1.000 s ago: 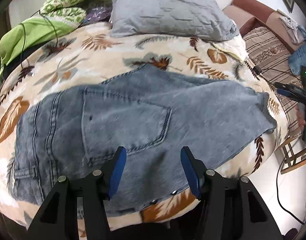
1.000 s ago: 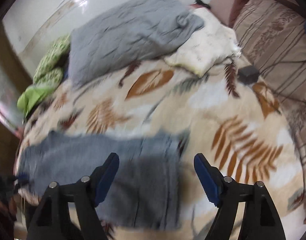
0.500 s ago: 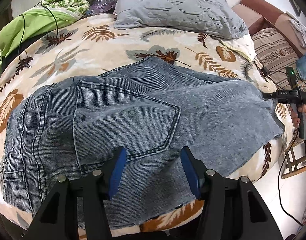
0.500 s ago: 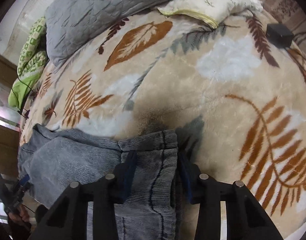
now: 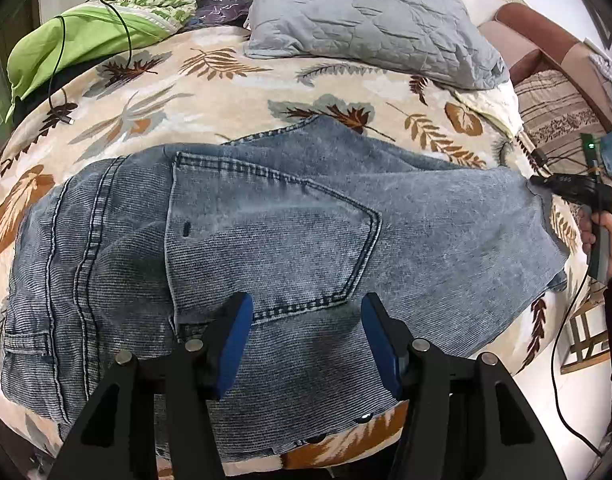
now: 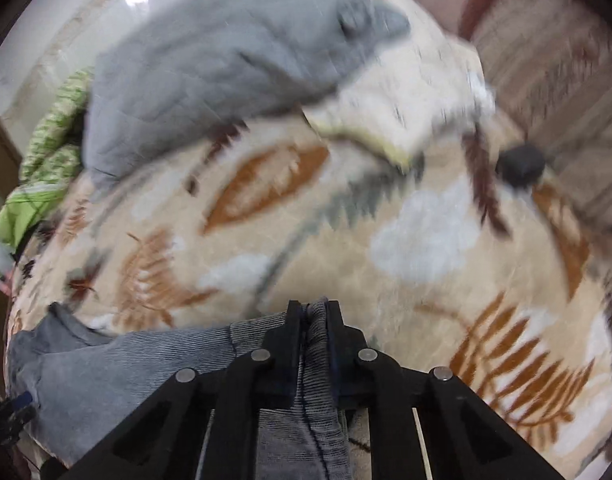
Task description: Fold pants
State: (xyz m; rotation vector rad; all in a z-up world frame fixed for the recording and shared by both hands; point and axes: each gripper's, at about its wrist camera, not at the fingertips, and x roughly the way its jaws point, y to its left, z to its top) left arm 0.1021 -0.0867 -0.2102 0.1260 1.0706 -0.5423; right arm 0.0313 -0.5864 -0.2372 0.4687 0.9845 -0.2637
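Blue denim pants lie flat across the leaf-print blanket, back pocket up, waistband at the left, leg end at the right. My left gripper is open just above the pants, below the pocket, and holds nothing. My right gripper is shut on the hem of the pants, with a strip of denim between its fingers. The right gripper also shows in the left wrist view at the leg end, held by a hand.
A grey pillow and green bedding lie at the head of the bed. A black cable runs over the blanket at left. A striped sofa stands at right. A dark small object lies near the cream pillow.
My right gripper came down onto the leg hem, closed on it and is lifting it; the view is now blurred. My left gripper moved lower and closer over the pants, still open.
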